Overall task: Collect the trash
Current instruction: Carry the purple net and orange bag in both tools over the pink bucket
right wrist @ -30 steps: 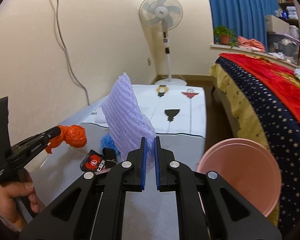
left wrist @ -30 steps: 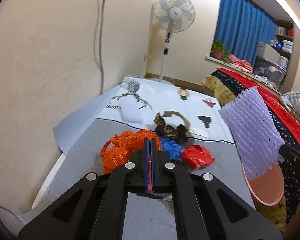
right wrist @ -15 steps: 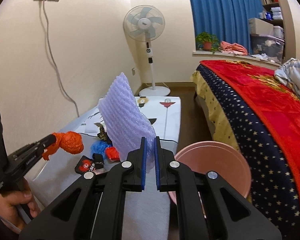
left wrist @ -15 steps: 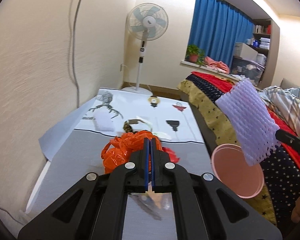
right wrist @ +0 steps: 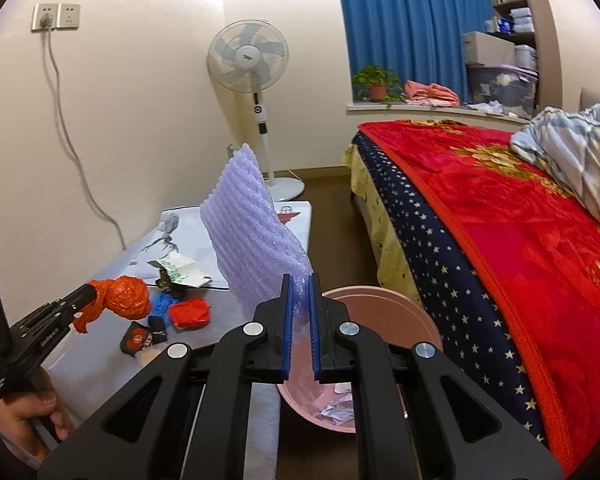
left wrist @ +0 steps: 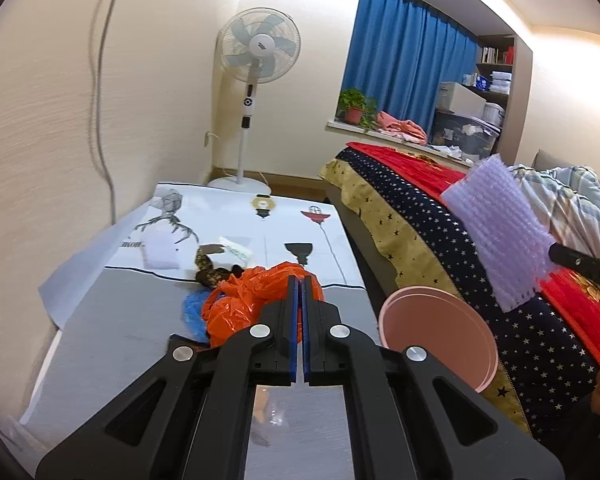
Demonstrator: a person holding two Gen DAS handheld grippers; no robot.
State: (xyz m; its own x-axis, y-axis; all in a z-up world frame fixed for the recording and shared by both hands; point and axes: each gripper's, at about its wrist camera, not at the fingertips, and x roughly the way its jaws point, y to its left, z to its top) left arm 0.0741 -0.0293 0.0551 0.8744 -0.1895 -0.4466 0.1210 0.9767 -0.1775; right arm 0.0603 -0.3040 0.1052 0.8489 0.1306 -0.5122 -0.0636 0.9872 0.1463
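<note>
My left gripper (left wrist: 299, 280) is shut on a crumpled orange plastic bag (left wrist: 246, 302) and holds it above the grey floor mat; it also shows in the right wrist view (right wrist: 120, 298). My right gripper (right wrist: 299, 278) is shut on a lilac foam mesh sheet (right wrist: 252, 240), which stands up over the pink trash bin (right wrist: 384, 308). The sheet (left wrist: 500, 228) and bin (left wrist: 440, 332) also show in the left wrist view. The bin holds scraps of paper (right wrist: 336, 408).
On the mat lie a blue wrapper (right wrist: 162, 304), a red wrapper (right wrist: 190, 312), a black packet (right wrist: 142, 336) and white paper (right wrist: 182, 272). A bed with a red blanket (right wrist: 500, 216) stands right of the bin. A fan (right wrist: 248, 58) stands by the far wall.
Both grippers have risen and swung right toward the bin. The orange bag is lifted off the mat, and the foam sheet has come over the bin's rim.
</note>
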